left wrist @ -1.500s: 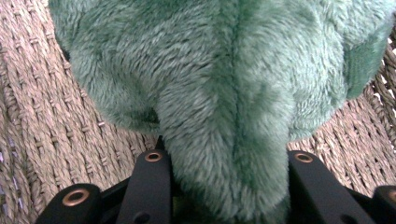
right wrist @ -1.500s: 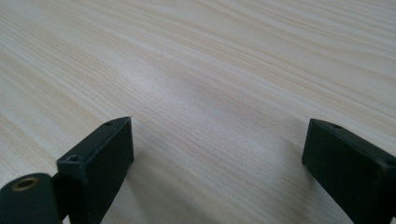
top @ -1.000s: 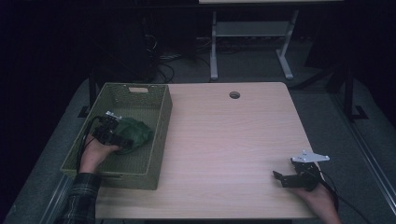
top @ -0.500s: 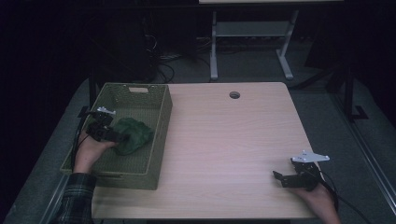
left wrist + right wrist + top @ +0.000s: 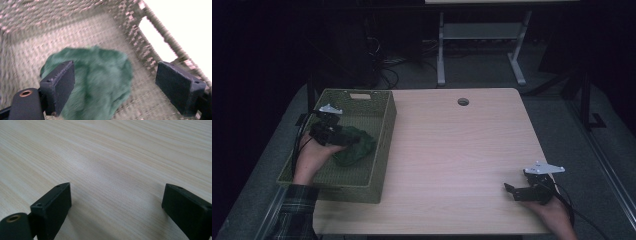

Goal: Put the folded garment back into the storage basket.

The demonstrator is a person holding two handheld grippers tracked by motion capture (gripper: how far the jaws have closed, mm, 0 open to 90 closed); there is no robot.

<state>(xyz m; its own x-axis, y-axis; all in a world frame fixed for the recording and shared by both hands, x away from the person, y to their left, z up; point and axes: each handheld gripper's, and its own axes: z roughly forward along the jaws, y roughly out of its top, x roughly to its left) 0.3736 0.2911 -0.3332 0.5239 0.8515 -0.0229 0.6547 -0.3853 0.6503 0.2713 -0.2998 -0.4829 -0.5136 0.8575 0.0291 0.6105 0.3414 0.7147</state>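
Our left gripper (image 5: 115,92) has backed off, jaws spread wide, letting go of the green cloth (image 5: 95,77); it lies on the basket (image 5: 384,127) floor now. Our right gripper (image 5: 524,190) waits open on the table (image 5: 452,150).

Our left gripper (image 5: 117,82): we held its two black jaws wide apart, nothing between them pressed.
Green cloth (image 5: 100,77): it lay crumpled on the basket floor, partly behind our left-hand jaw and apart from the other one.
Woven basket (image 5: 50,30): its wall had a handle slot.
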